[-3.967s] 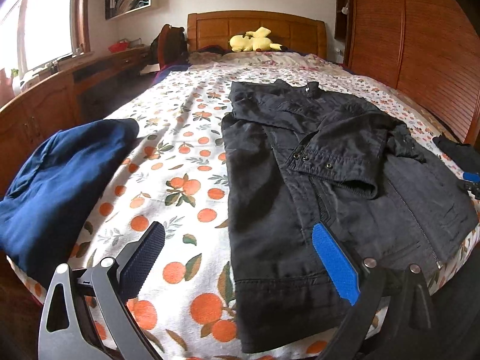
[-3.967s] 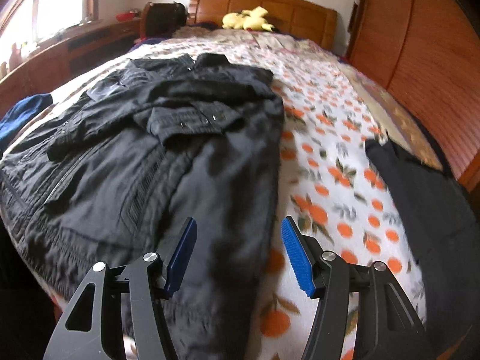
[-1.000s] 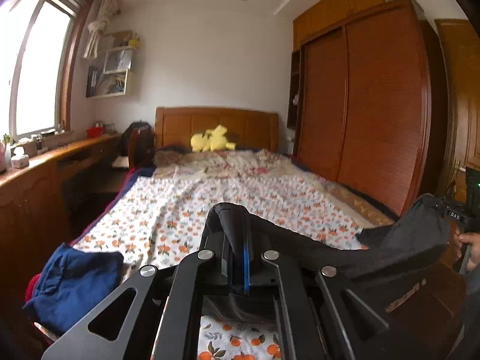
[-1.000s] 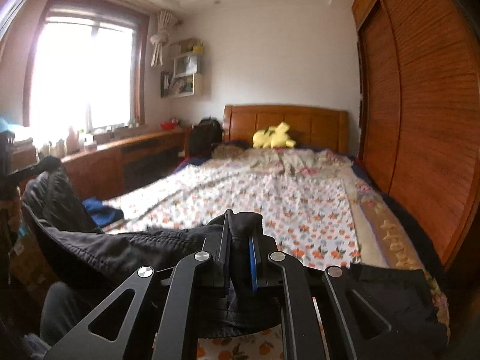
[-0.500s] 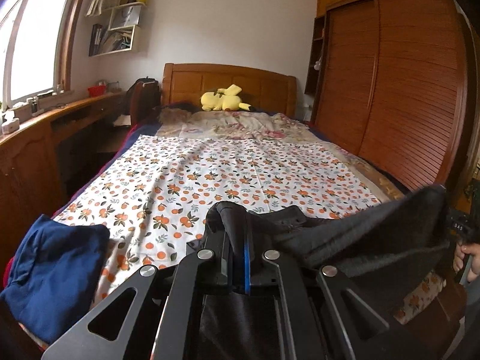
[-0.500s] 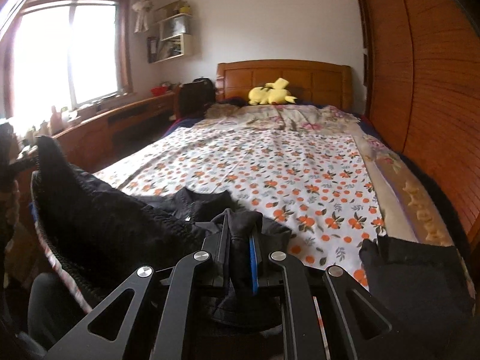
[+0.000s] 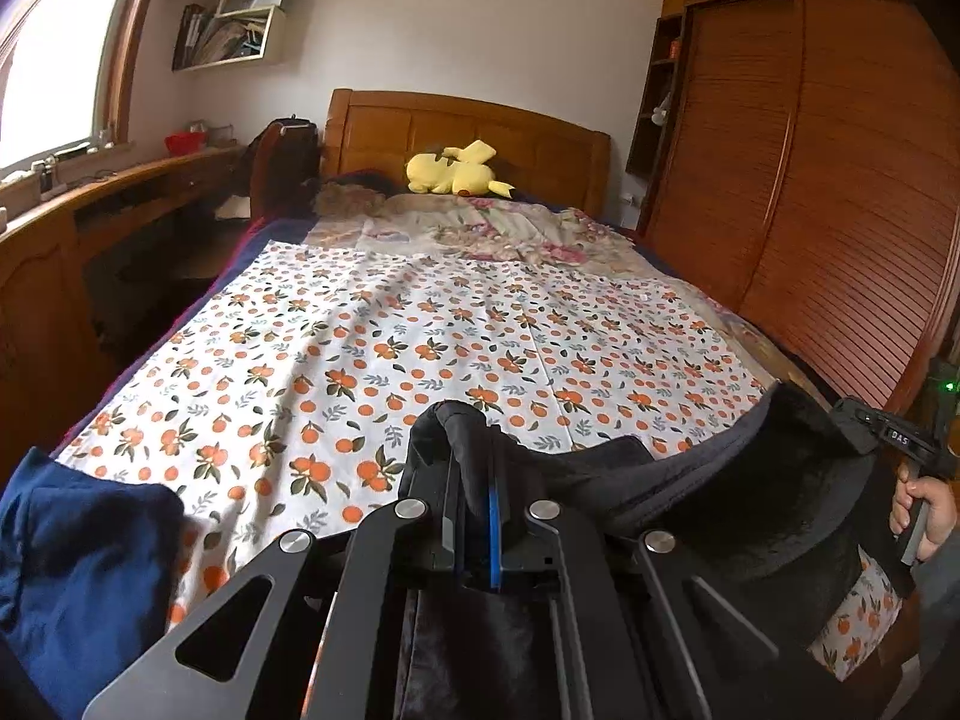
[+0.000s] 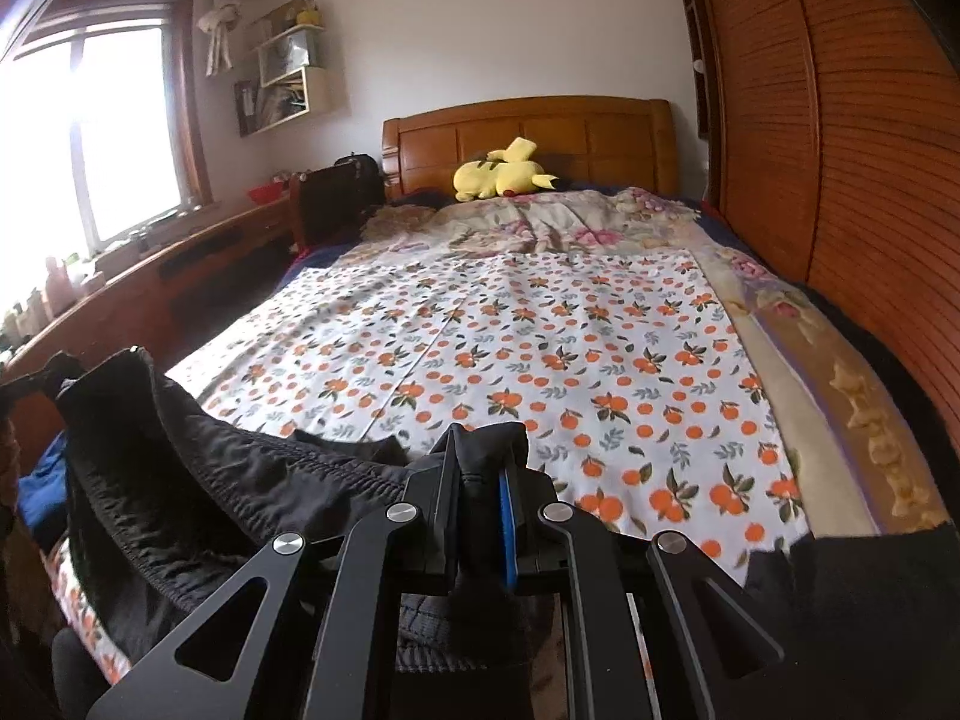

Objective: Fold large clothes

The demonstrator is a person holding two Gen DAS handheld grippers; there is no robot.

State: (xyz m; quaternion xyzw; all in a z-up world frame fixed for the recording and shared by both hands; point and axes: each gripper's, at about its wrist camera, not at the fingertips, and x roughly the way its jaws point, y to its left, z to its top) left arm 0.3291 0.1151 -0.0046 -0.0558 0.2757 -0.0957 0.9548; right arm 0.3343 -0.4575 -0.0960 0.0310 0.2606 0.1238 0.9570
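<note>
The black jacket (image 7: 750, 498) hangs stretched between my two grippers at the foot of the bed. My left gripper (image 7: 474, 510) is shut on one bunched corner of it, which pokes up between the fingers. My right gripper (image 8: 480, 516) is shut on the other corner, and the jacket (image 8: 198, 480) sags to the left from there. In the left wrist view the right gripper (image 7: 894, 438) shows at the far right, in a hand. Most of the jacket hangs low, partly hidden behind the gripper frames.
The bed (image 7: 480, 324) has an orange-print sheet. A folded blue garment (image 7: 78, 564) lies at its near left corner, a dark garment (image 8: 864, 564) at the near right. A yellow plush (image 8: 504, 177) sits by the headboard. A wooden desk (image 7: 72, 222) runs left, a wardrobe (image 7: 840, 180) right.
Four seconds ago the jacket lay flat and both grippers were open. Both are now shut on it. Over the last second both grippers have lowered toward the bed with the jacket.
</note>
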